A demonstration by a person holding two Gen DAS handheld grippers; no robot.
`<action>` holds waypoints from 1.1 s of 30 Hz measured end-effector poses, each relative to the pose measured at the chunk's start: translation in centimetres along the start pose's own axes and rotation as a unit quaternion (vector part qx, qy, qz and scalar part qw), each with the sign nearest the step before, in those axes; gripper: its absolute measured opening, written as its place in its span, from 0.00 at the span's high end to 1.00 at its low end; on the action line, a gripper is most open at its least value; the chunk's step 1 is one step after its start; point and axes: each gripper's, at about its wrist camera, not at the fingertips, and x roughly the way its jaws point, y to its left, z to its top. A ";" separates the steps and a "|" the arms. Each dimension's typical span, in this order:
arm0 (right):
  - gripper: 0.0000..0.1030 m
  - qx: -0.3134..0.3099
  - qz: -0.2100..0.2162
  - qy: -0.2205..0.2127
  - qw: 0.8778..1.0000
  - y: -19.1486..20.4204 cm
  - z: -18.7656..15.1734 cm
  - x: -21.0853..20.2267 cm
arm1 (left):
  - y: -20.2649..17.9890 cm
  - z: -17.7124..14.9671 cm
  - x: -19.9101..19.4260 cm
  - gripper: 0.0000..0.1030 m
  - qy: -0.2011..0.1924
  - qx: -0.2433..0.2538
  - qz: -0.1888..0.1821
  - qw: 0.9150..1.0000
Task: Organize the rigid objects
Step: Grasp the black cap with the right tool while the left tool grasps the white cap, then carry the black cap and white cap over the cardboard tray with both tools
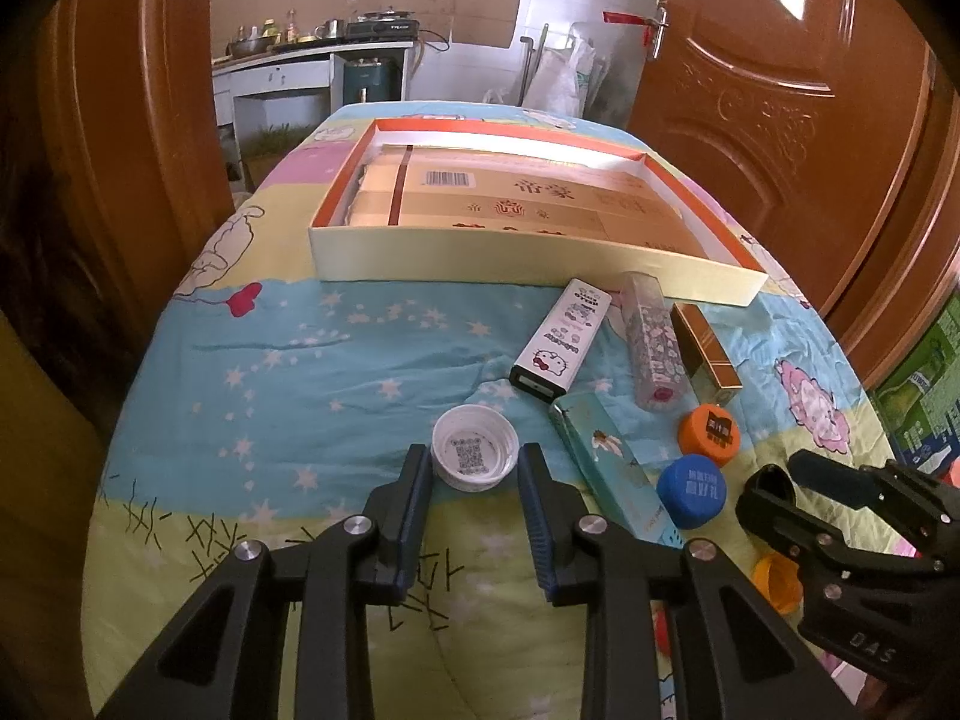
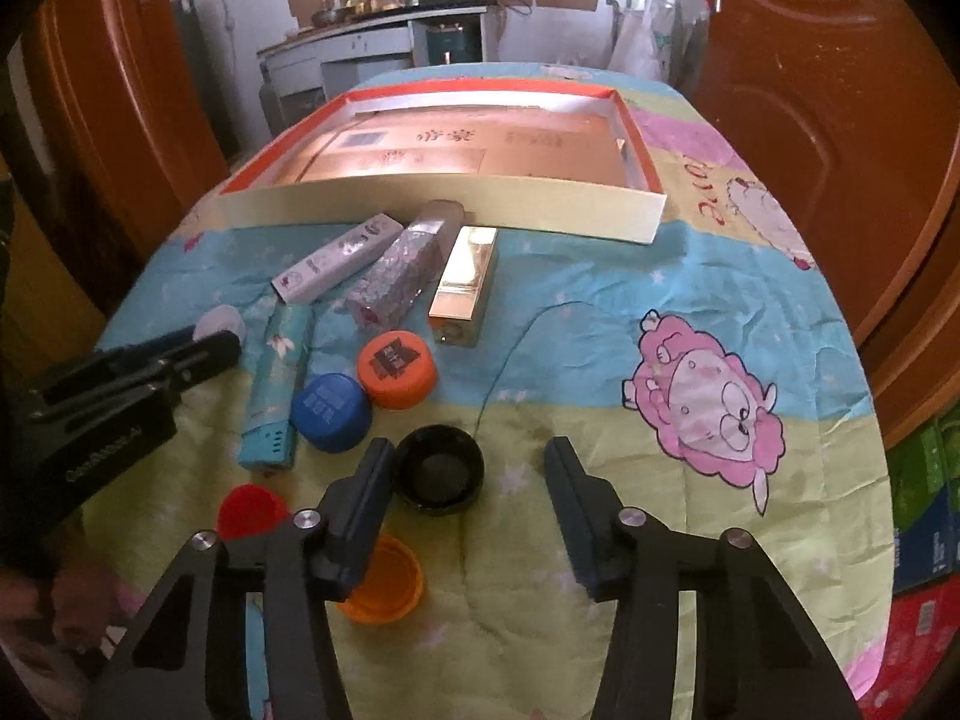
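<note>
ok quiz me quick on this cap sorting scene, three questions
1. Which cap sits between the left tongs: a) white b) red c) orange?
2. True or false: the blue cap lies inside the big box.
3. What colour is the cap between the right tongs?

Key
1. a, the white cap
2. False, it lies on the cloth in front of the box
3. Black, the black cap, close to one finger only
</note>
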 end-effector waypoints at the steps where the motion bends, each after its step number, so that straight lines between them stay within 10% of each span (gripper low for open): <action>1: 0.51 -0.005 -0.003 0.000 1.000 0.1 0.1 0.0 | 0.0 0.0 0.0 0.71 0.000 0.000 0.000 1.000; 6: 0.70 -0.028 -0.009 0.001 1.000 0.9 0.2 0.1 | 0.2 0.0 -0.2 0.71 -0.001 -0.002 -0.004 1.000; 33: 0.71 -0.016 0.014 -0.072 0.997 -2.5 5.5 -3.9 | -1.5 5.9 -2.9 0.71 -0.053 0.016 -0.017 0.998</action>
